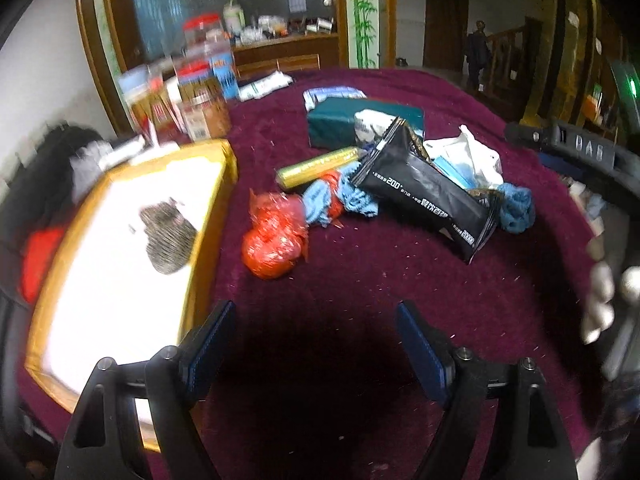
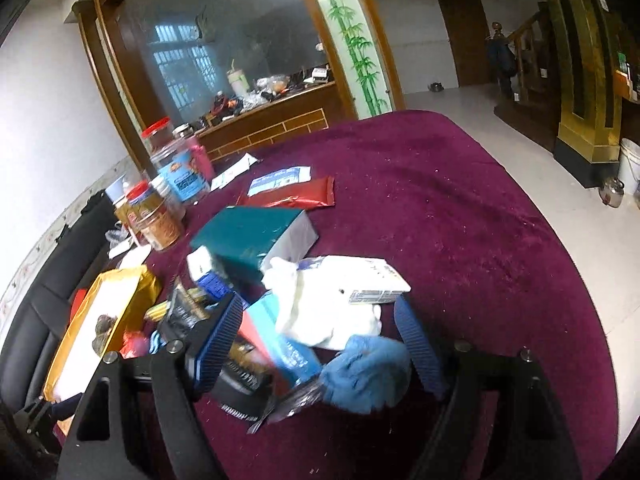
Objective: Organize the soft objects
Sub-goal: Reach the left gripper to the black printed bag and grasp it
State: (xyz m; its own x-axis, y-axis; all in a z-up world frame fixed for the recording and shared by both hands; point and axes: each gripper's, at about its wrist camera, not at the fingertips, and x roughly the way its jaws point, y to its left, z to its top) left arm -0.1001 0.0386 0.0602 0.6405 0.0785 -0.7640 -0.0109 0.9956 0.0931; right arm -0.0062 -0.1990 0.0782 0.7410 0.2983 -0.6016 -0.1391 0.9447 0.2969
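My left gripper (image 1: 316, 344) stands open over bare maroon cloth, nothing between its fingers. Ahead of it lie a crumpled red plastic bag (image 1: 274, 236), a blue cloth (image 1: 340, 200), a black packet (image 1: 432, 196), a white plastic bag (image 1: 468, 156) and a balled blue cloth (image 1: 516, 208). My right gripper (image 2: 320, 340) is open above the same pile. The balled blue cloth (image 2: 366, 372) lies between its fingers, close to the right pad (image 2: 416, 344), with the white bag (image 2: 320, 304) just beyond. The pads do not seem to press on it.
A yellow-rimmed box (image 1: 208, 216) lined in white, with a dark scrubber (image 1: 168, 236) in it, sits at the left. A teal box (image 1: 340, 124), a gold tube (image 1: 320, 166) and several jars (image 2: 160, 216) stand behind. A red packet (image 2: 296, 196) lies farther back.
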